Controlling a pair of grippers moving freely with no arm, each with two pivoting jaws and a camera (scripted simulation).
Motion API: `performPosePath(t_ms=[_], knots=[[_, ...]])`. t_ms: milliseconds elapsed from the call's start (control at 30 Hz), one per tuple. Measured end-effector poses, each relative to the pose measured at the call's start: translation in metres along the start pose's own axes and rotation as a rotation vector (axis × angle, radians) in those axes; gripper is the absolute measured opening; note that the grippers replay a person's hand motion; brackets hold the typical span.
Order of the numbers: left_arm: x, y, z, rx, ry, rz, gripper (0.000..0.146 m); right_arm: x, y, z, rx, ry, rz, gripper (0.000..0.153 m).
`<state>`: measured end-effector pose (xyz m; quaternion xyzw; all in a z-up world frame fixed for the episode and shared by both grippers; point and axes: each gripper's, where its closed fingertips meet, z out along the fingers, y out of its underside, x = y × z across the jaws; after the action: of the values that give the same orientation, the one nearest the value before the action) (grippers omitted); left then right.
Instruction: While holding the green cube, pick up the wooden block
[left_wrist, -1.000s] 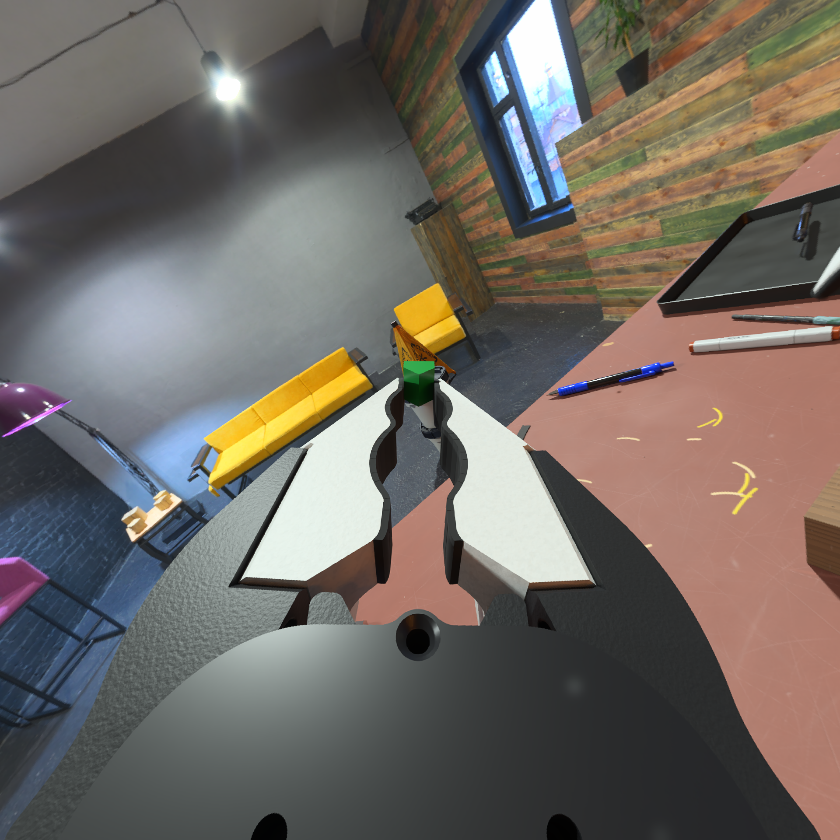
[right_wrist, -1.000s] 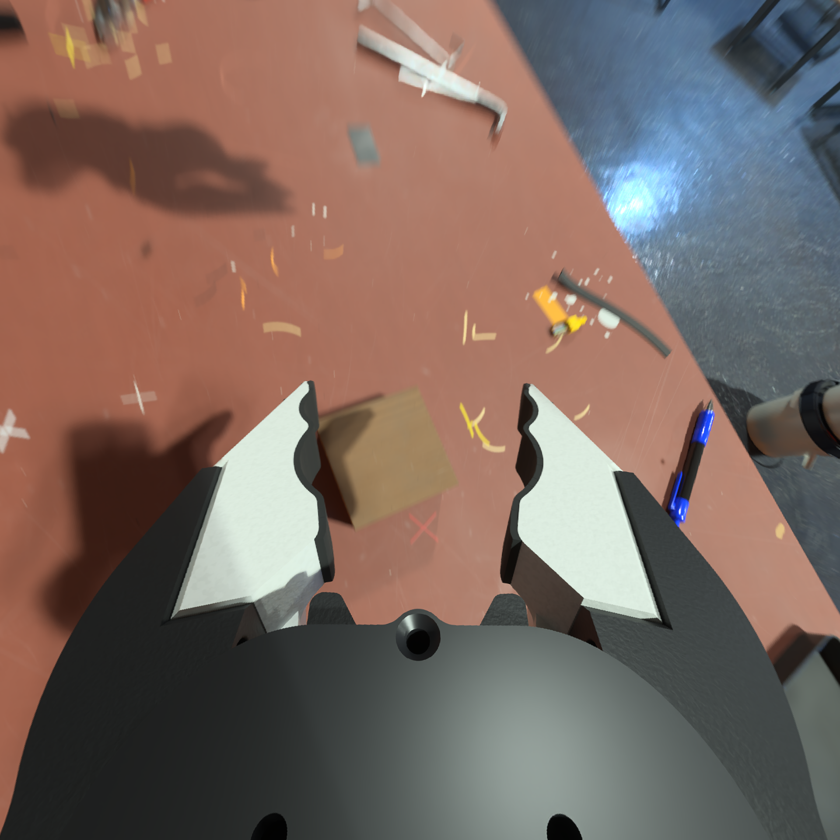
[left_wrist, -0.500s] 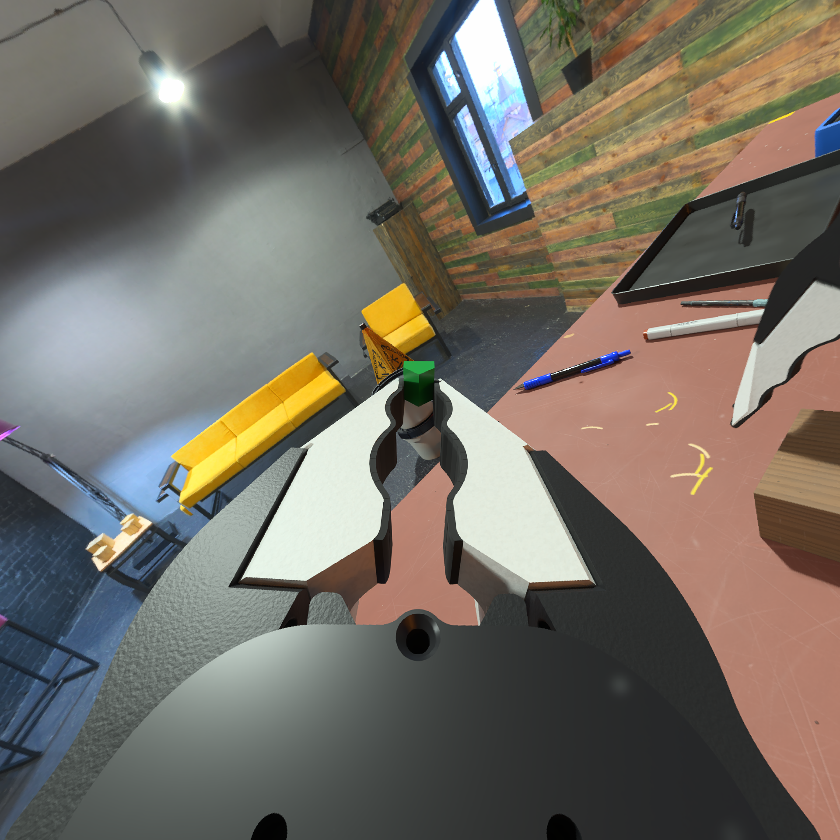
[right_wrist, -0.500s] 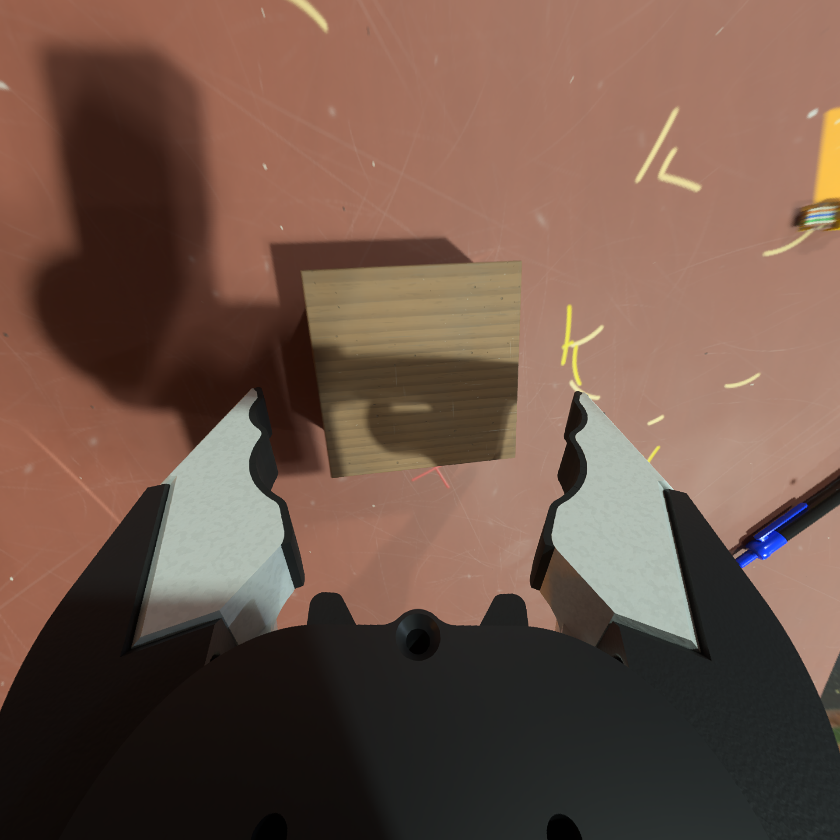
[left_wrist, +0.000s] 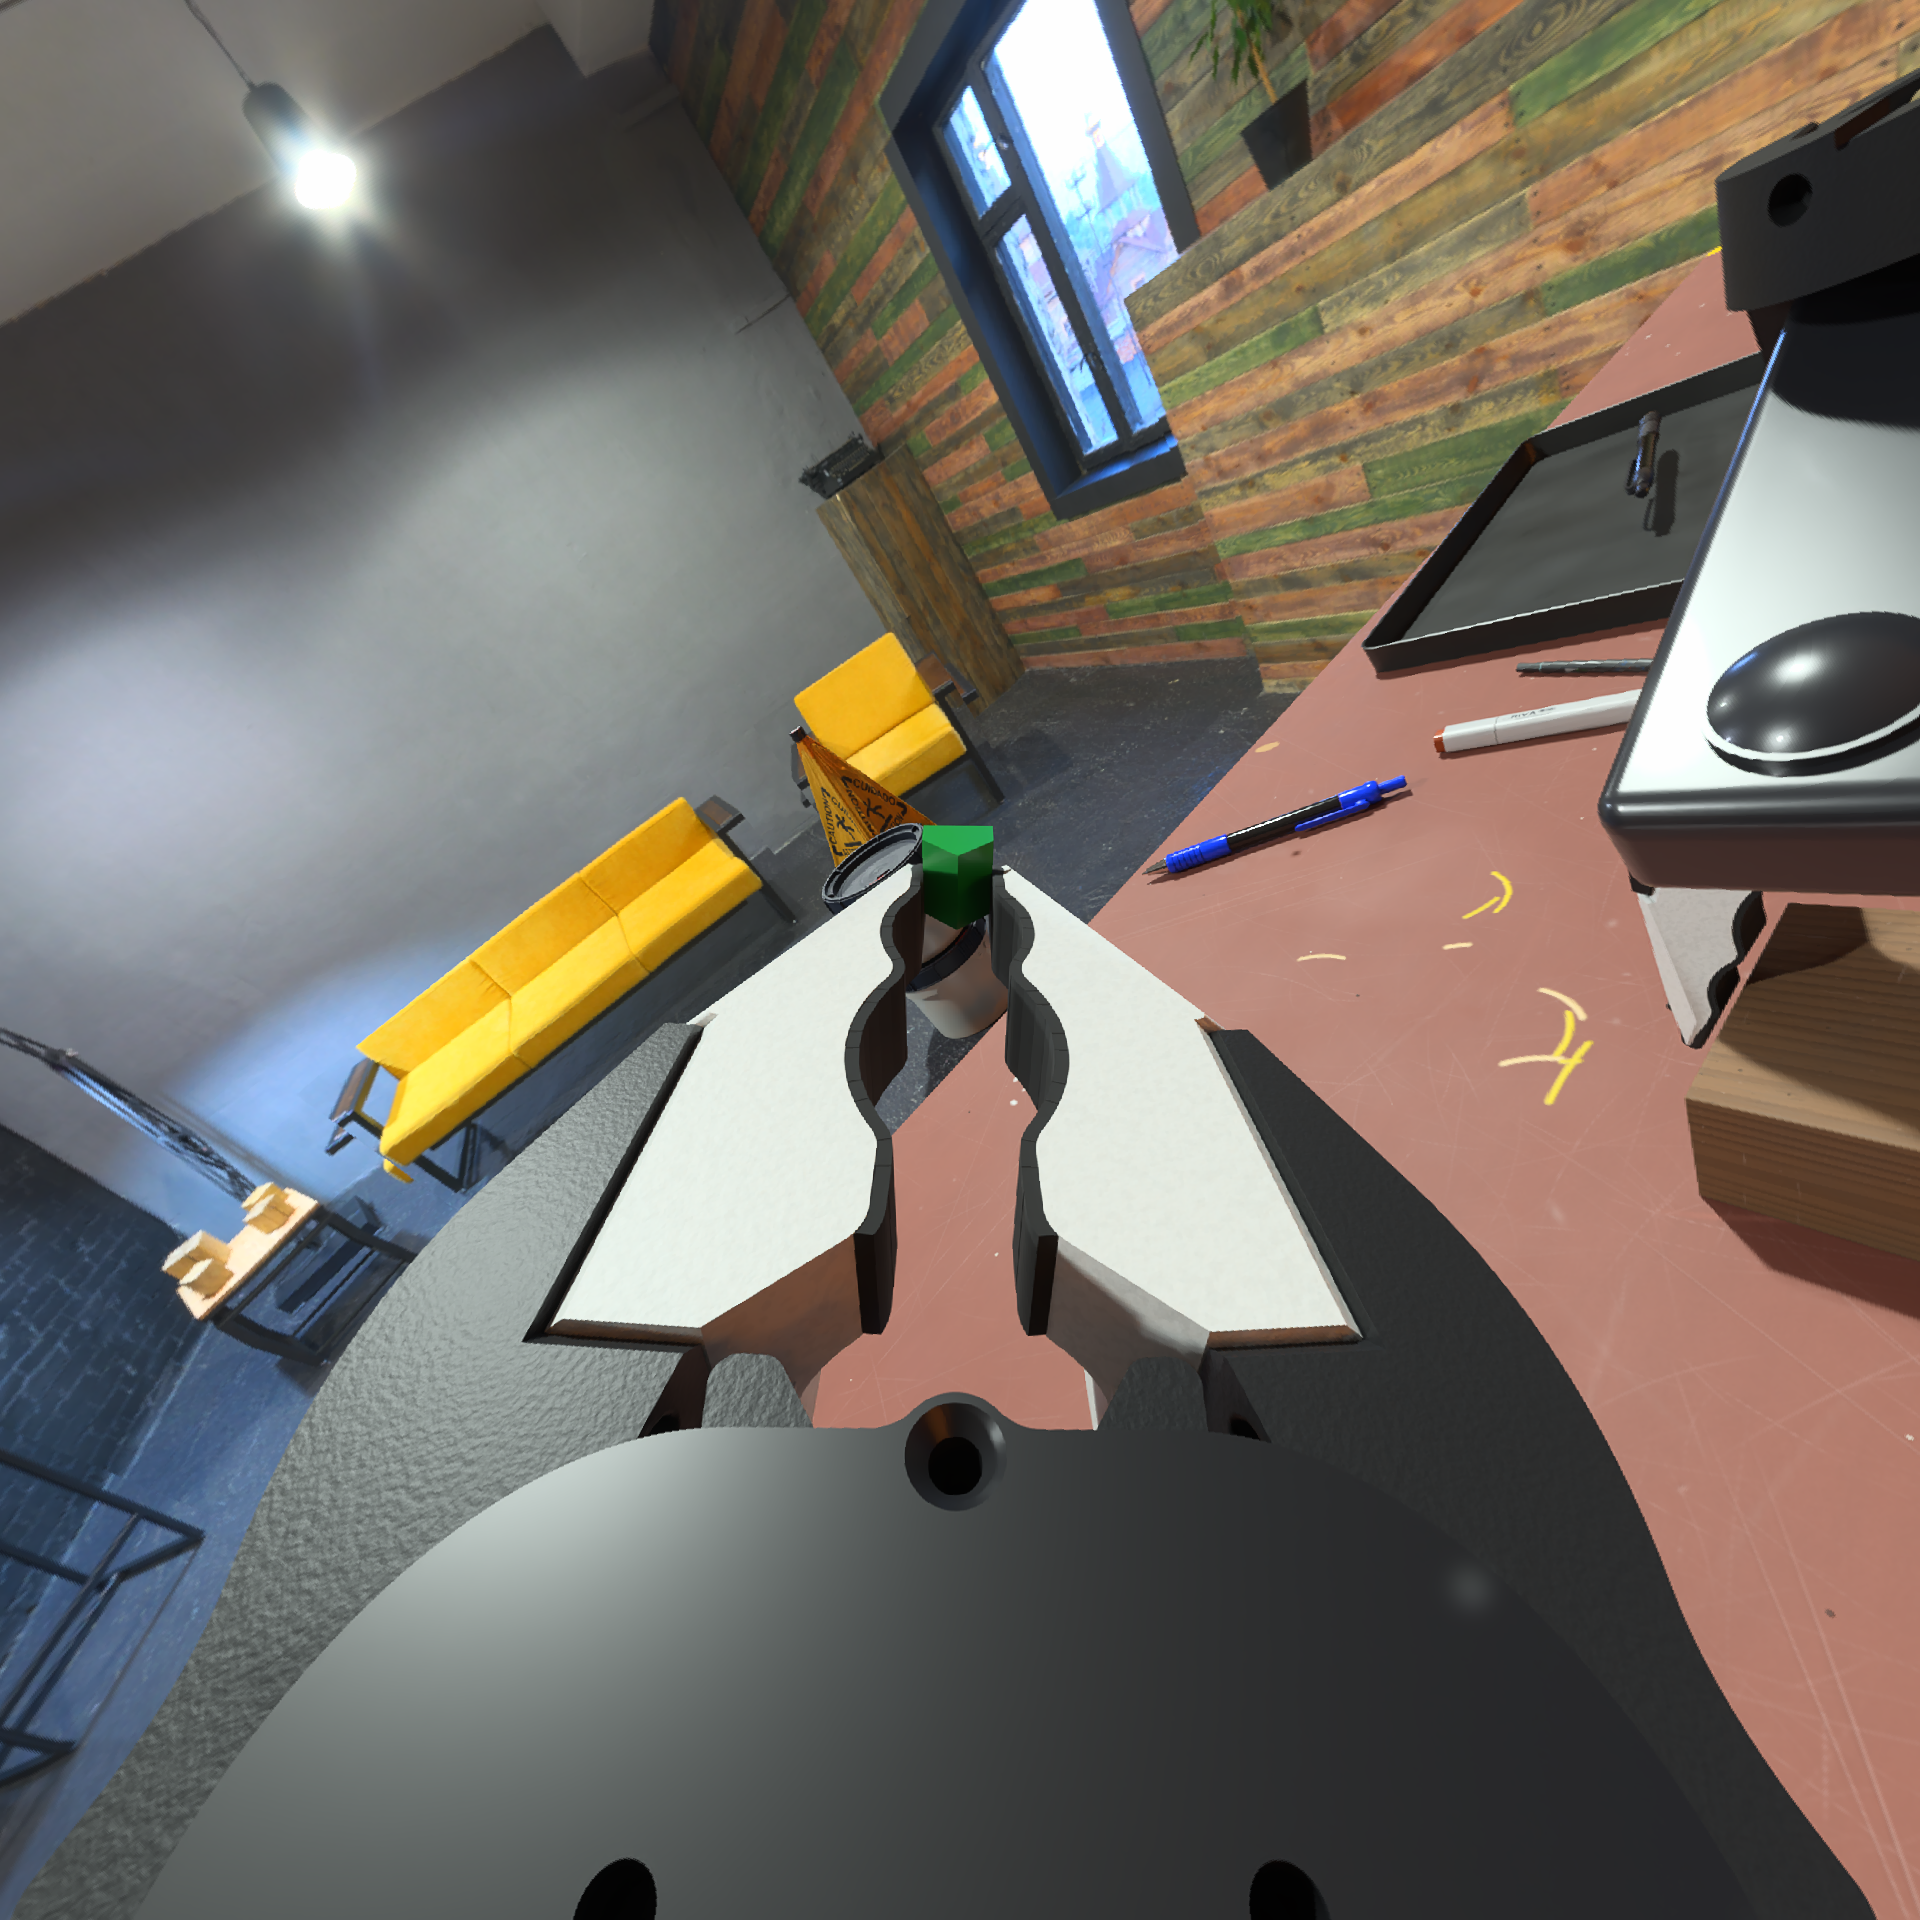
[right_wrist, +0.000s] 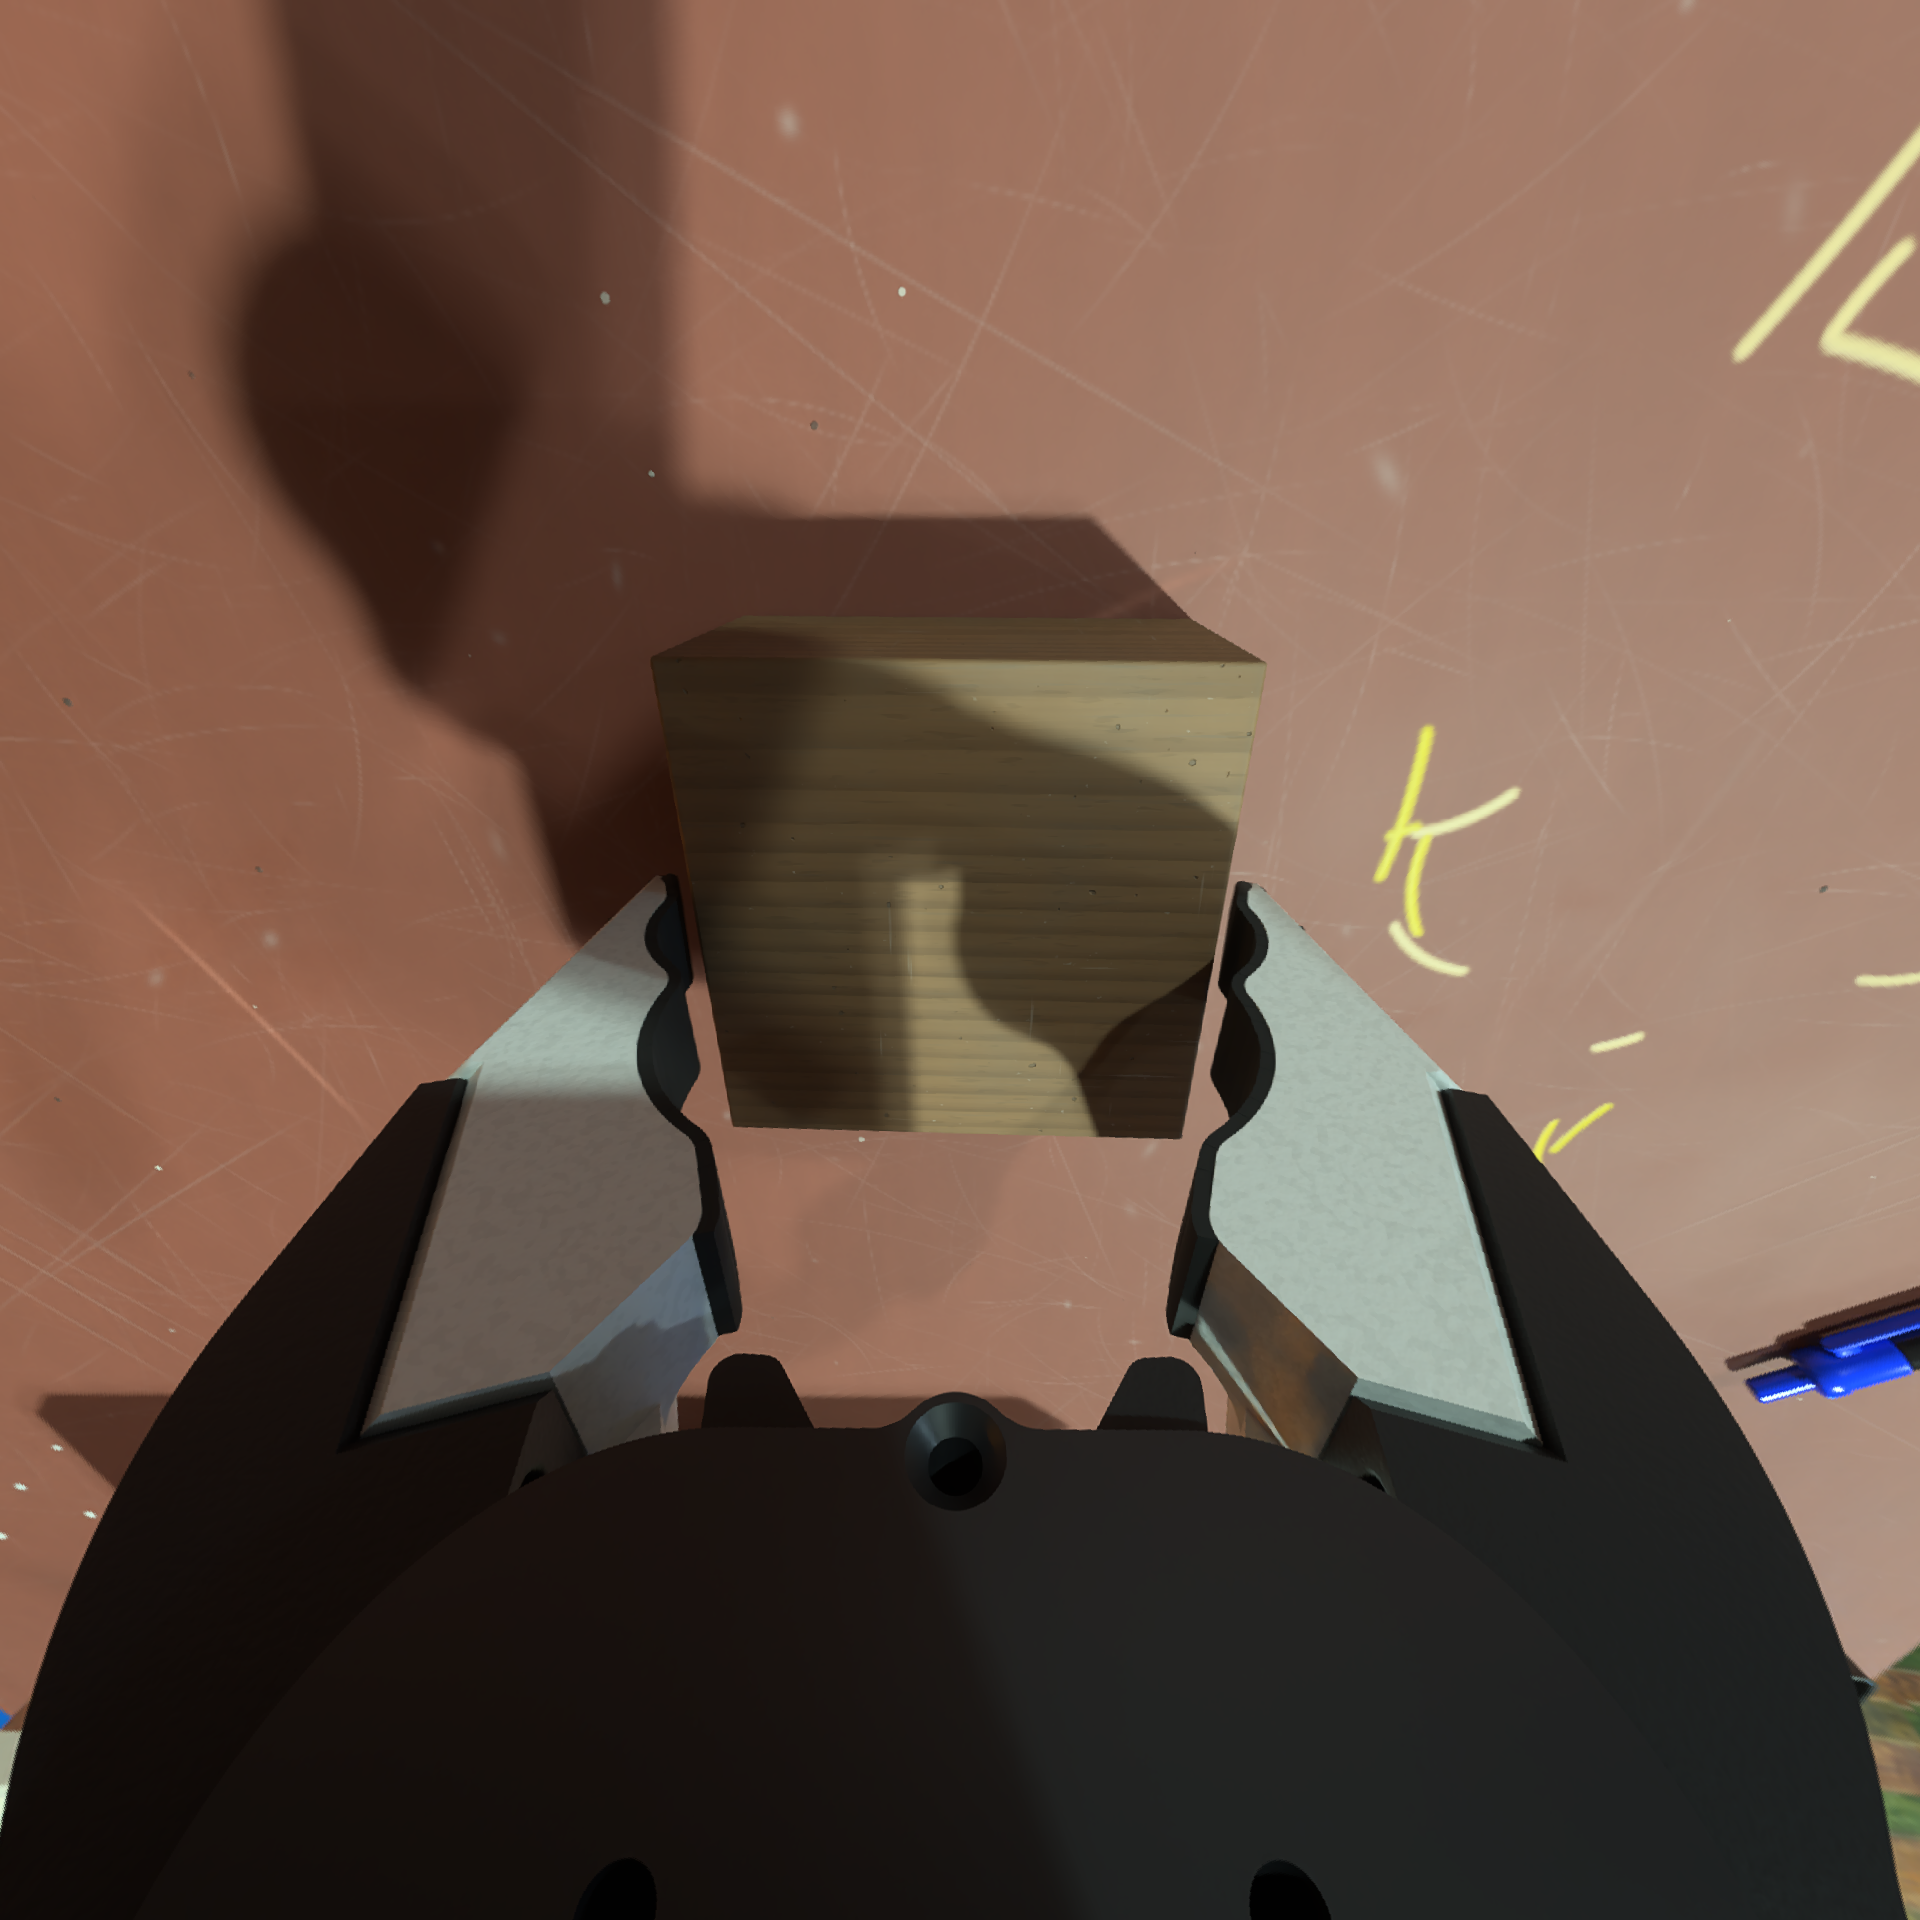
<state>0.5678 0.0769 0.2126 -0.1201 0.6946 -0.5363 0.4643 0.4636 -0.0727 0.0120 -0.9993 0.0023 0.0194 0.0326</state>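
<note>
My left gripper (left_wrist: 951, 894) is shut on the small green cube (left_wrist: 956, 873) at its fingertips and holds it in the air off the table's edge. The wooden block (right_wrist: 956, 883) rests on the reddish table (right_wrist: 1455, 520). My right gripper (right_wrist: 954, 899) points down over the block, open, with one fingertip (right_wrist: 665, 935) close along each side of it. In the left wrist view the right gripper (left_wrist: 1766, 727) stands over the block (left_wrist: 1829, 1101) at the right edge.
A blue pen (left_wrist: 1278, 826) lies on the table; it also shows in the right wrist view (right_wrist: 1829, 1361). A white marker (left_wrist: 1527, 722) and a black tray (left_wrist: 1558, 561) lie farther back. Yellow scribbles (right_wrist: 1423, 852) mark the table. Beyond the table's edge (left_wrist: 1174, 831) are the floor and yellow sofas (left_wrist: 561, 977).
My right gripper has come down over the wooden block and its jaws have narrowed around the block's sides. My left gripper keeps its hold on the green cube and has turned slightly.
</note>
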Motion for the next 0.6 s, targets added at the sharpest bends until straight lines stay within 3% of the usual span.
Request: performPosePath(t_ms=[100,367,600], knots=[[0.0,0.0,0.0,-0.001,0.003,0.0,0.011,0.001,0.0,0.0,-0.009,0.006,-0.011,0.095],[0.0,0.001,0.0,-0.001,0.003,-0.01,0.011,0.001,0.001,-0.004,0.055,-0.018,0.019,0.095],[0.001,0.0,0.0,0.006,0.013,-0.027,0.011,0.007,0.0,-0.034,0.139,0.004,0.023,0.095]])
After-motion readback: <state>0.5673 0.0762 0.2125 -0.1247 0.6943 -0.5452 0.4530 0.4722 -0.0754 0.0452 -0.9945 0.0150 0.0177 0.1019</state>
